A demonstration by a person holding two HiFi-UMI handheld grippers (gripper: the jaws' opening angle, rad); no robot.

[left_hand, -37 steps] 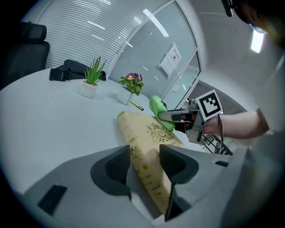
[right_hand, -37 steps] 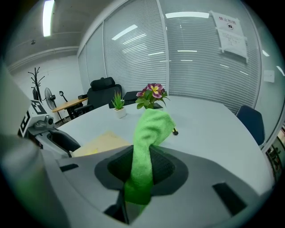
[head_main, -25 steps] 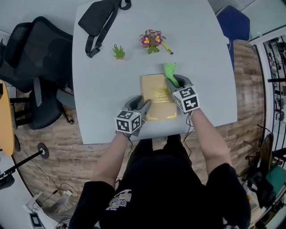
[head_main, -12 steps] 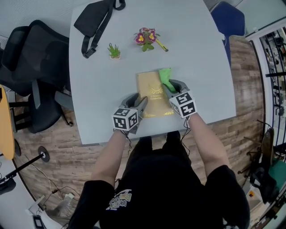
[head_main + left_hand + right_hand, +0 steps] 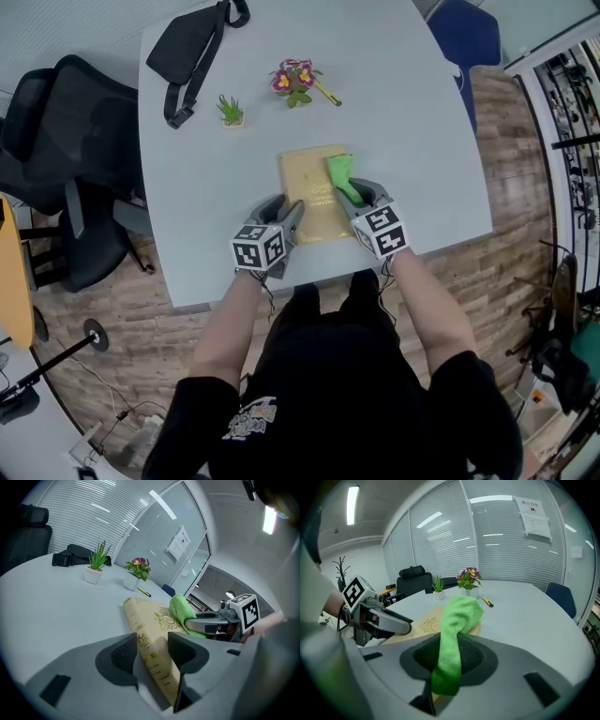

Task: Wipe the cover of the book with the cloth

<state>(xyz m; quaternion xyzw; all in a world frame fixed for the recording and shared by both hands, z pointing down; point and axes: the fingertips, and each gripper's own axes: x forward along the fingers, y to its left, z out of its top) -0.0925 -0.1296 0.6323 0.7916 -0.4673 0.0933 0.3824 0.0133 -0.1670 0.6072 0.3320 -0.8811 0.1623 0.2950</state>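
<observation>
A: Book?

B: book (image 5: pixel 311 195) flat on the table (image 5: pixel 412 131), by the middle of the near edge, right in front of the person. Tan cover up, gold ornament and lettering, spine toward the table's left edge.

A: Left gripper?

B: left gripper (image 5: pixel 286 215) at the book's near-left corner. In the left gripper view the jaws are clenched on the spine side of the book (image 5: pixel 157 620), one pad against the spine, the other on the cover.

A: Right one?

B: right gripper (image 5: pixel 364 195) at the book's right edge. Jaws pinched on the green cloth (image 5: pixel 457 616); the bunched free end sticks out forward and rests on the cover.

A: Where on the cover?

B: Right half, toward the far-right corner of the book. Head view shows the cloth (image 5: pixel 339 174) touching the cover just beside its right edge. The left gripper view shows the same: cloth (image 5: pixel 182 613) lying on the cover.

A: Other things?

B: black bag (image 5: pixel 183 47) with a strap at the far-left corner of the table. Small green plant (image 5: pixel 231 112) and a flower pot (image 5: pixel 292 80) toward the far edge, a yellow pen (image 5: pixel 328 94) just beside the flowers. All well apart from the book. Black office chair (image 5: pixel 56 159) off the left edge, blue chair (image 5: pixel 464 33) off the far-right corner.
</observation>
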